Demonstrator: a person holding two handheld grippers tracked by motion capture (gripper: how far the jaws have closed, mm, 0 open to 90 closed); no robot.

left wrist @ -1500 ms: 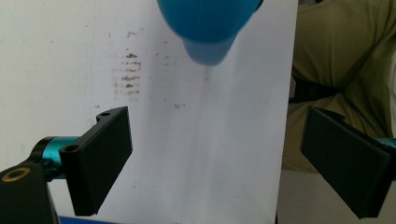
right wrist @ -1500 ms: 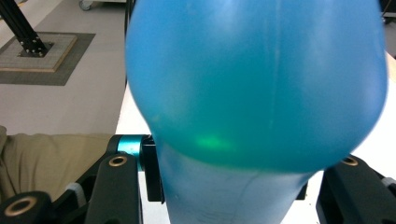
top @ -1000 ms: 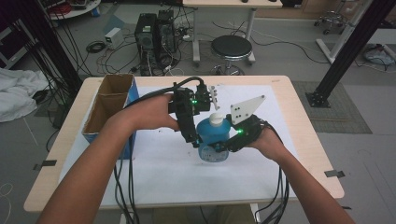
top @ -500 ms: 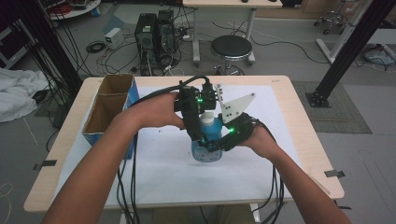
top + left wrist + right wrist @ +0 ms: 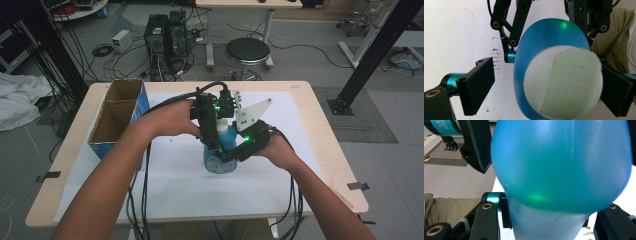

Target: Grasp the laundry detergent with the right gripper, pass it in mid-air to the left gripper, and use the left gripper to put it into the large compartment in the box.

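We see a blue bottle [image 5: 220, 155] with a pale round cap standing upright on the white sheet [image 5: 170, 190] that covers the table [image 5: 320, 125], about at its middle. Both grippers meet at it.

The right gripper [image 5: 231, 156] comes in from the right, low on the bottle. In the right gripper view the blue body [image 5: 559, 167] bulges between its two black jaws, which sit closed against the narrower part below; this gripper has hold of the bottle.

The left gripper [image 5: 216, 142] reaches down from above, at the bottle's top. In the left gripper view we look straight down on the cap [image 5: 562, 82]. The jaw on the left of that view stands clear of the bottle, with white sheet showing in the gap. The jaw on the right lies close behind the cap, and we cannot tell whether it touches. So these jaws are spread around the cap without clamping it.

An open cardboard box [image 5: 117, 117] with a blue side sits at the table's left edge, well apart from the bottle.
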